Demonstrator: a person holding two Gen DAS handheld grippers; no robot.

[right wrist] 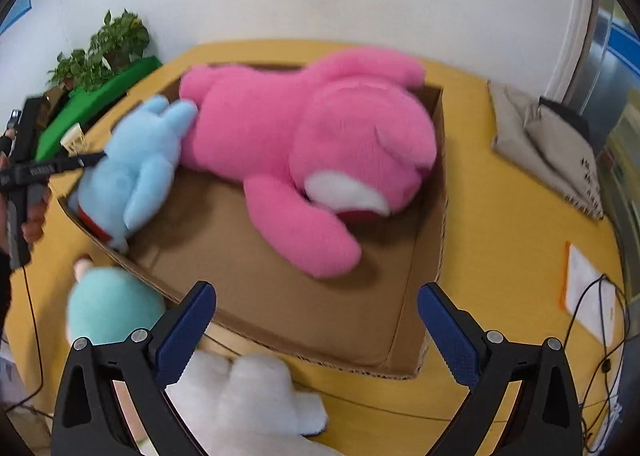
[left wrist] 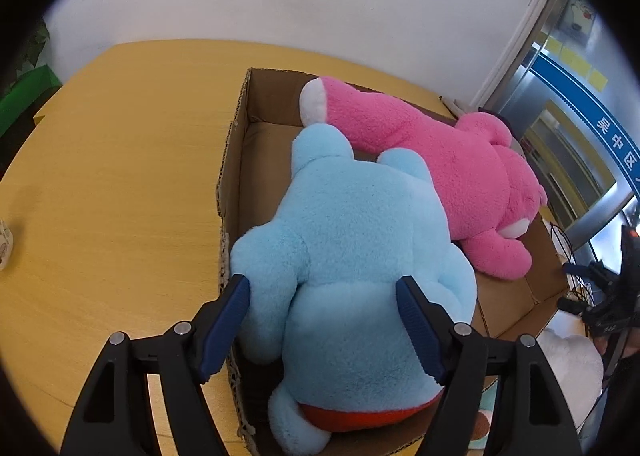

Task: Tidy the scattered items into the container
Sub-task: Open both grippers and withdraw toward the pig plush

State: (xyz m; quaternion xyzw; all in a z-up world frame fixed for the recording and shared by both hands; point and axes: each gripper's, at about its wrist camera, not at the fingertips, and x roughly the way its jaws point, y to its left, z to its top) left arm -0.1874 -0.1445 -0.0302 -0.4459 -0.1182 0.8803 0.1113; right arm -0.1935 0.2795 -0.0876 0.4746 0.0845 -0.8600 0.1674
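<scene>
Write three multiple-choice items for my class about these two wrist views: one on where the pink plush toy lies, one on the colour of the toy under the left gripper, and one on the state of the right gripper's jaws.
1. Where does the pink plush toy lie?
A. inside the cardboard box
B. on the floor
C. on the green board

2. What colour is the plush toy between the left gripper jaws?
A. yellow
B. light blue
C. black

3. How do the right gripper jaws stand?
A. shut on a white plush toy
B. shut on a cable
C. open, holding nothing

Answers: 1 A, the box walls surround the pink toy in both views. 2 B, the light blue plush toy fills the space between the left jaws. 3 C, the jaws are spread wide above the box edge, and the white plush toy lies loose below them.
</scene>
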